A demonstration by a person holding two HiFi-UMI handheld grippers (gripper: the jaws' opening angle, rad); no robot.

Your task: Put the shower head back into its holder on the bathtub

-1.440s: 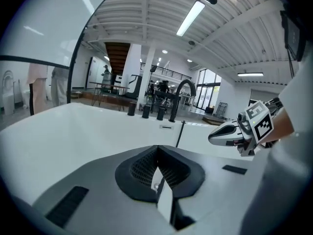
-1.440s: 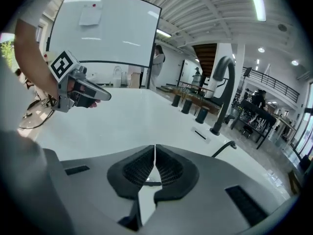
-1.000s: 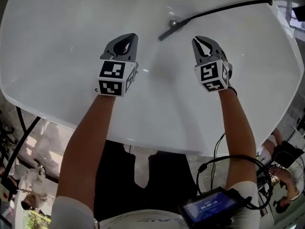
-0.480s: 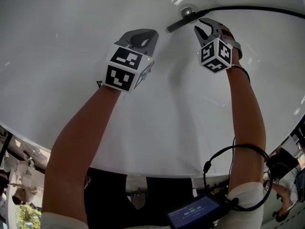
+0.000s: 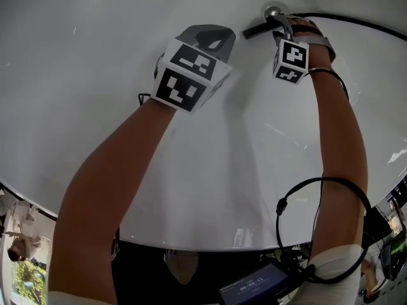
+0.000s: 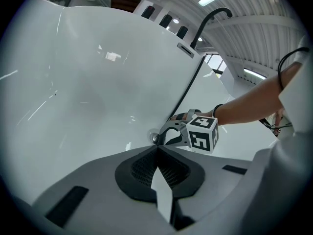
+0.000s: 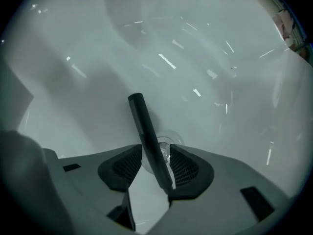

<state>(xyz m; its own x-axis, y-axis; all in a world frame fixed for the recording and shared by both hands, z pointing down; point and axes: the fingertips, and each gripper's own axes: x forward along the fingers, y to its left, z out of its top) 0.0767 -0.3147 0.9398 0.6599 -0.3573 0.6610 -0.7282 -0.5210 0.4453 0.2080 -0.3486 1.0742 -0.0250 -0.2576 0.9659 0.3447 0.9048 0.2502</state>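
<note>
The black stick-shaped shower head (image 5: 253, 30) lies on the floor of the white bathtub (image 5: 95, 119), beside the chrome drain (image 5: 273, 10). Its black hose (image 5: 356, 21) runs off to the right. My right gripper (image 5: 280, 25) points steeply down over it, and its jaws have just been opening. In the right gripper view the shower head (image 7: 142, 121) lies between the open jaws of the right gripper (image 7: 155, 153), close to the right pad. My left gripper (image 5: 213, 37) hovers just to its left, shut and holding nothing. The left gripper (image 6: 156, 151) faces the right gripper (image 6: 168, 133).
The hose (image 6: 188, 89) climbs the far tub wall to the rim, where a black curved faucet (image 6: 212, 18) and a small dark fitting (image 6: 185, 49) sit. A screen device (image 5: 254, 288) with a looped cable (image 5: 318, 189) hangs at my waist outside the tub's near rim.
Both hands have gone down deeper into the tub towards the drain. The right gripper has rolled, opened, and now straddles the shower head. The left gripper has stayed shut.
</note>
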